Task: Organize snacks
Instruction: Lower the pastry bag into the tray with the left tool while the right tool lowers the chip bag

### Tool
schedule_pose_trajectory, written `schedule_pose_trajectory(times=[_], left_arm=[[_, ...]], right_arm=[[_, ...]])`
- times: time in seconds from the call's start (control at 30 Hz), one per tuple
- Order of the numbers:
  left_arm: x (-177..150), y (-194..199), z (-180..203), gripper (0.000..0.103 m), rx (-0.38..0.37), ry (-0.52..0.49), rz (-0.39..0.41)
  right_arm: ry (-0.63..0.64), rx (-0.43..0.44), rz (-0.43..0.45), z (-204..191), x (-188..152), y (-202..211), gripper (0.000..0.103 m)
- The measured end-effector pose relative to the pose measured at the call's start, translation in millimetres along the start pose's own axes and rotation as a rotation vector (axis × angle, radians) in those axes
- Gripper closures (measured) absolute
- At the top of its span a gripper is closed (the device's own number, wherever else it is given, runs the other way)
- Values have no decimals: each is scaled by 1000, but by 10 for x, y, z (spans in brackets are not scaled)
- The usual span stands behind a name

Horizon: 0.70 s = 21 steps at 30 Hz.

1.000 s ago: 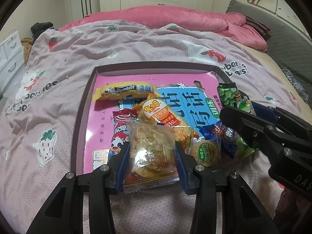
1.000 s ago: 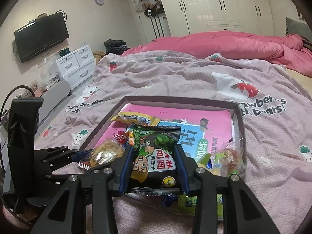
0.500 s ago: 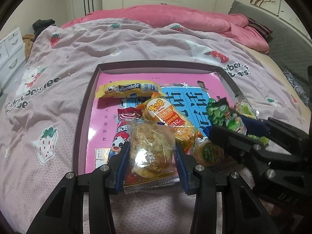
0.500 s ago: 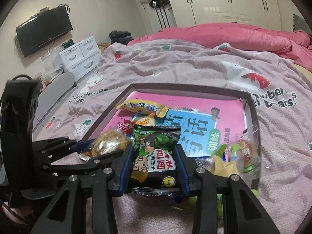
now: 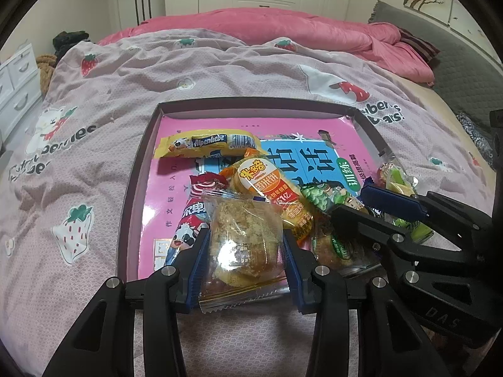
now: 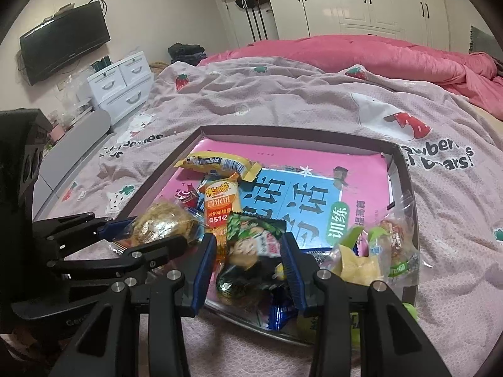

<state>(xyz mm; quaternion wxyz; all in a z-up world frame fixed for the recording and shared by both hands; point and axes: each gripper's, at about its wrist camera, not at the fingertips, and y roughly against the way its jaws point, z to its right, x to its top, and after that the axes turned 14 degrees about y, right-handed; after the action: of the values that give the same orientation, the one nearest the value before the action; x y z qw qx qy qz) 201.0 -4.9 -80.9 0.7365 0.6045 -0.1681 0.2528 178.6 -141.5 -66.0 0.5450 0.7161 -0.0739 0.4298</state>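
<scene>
Holding, left tool (image 5: 243, 259): clear-wrapped floss cake (image 5: 243, 242), both blue pads pressed on the packet's sides, low over the tray's near edge.
Holding, right tool (image 6: 251, 267): green pea-snack packet (image 6: 254, 245), pads clamped on its sides.
Changed over the last second: right tool and green packet brought in from the tray's right side toward the near centre, tipped lower into the snack pile; packet now angled, formerly squarely upright in the right wrist view. Left tool and cake unmoved. Grip widths unchanged on both.
Meaning for the task, judged: green packet about to be set down among the others; neither item released yet.
Tray (image 5: 138, 169): dark-rimmed, shallow, on the strawberry-print quilt (image 5: 94, 125), pink booklet (image 5: 314, 132) lining the floor.
Orientation: cake packet long axis along the tool's pointing line, crimped end nearest the camera. Green packet long axis roughly away from the right tool, top leaning left. Alpenliebe candy roll (image 5: 207, 144) crosswise near the far left. Orange rice-cracker pack (image 5: 267, 185) diagonal, far-left to near-right.
</scene>
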Motion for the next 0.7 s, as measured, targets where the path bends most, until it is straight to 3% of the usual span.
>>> schedule_pose_trajectory(times=[0.7], left_arm=[[10, 20, -1, 57, -14, -6, -3]], right_arm=[[53, 3, -1, -105, -38, 12, 60]])
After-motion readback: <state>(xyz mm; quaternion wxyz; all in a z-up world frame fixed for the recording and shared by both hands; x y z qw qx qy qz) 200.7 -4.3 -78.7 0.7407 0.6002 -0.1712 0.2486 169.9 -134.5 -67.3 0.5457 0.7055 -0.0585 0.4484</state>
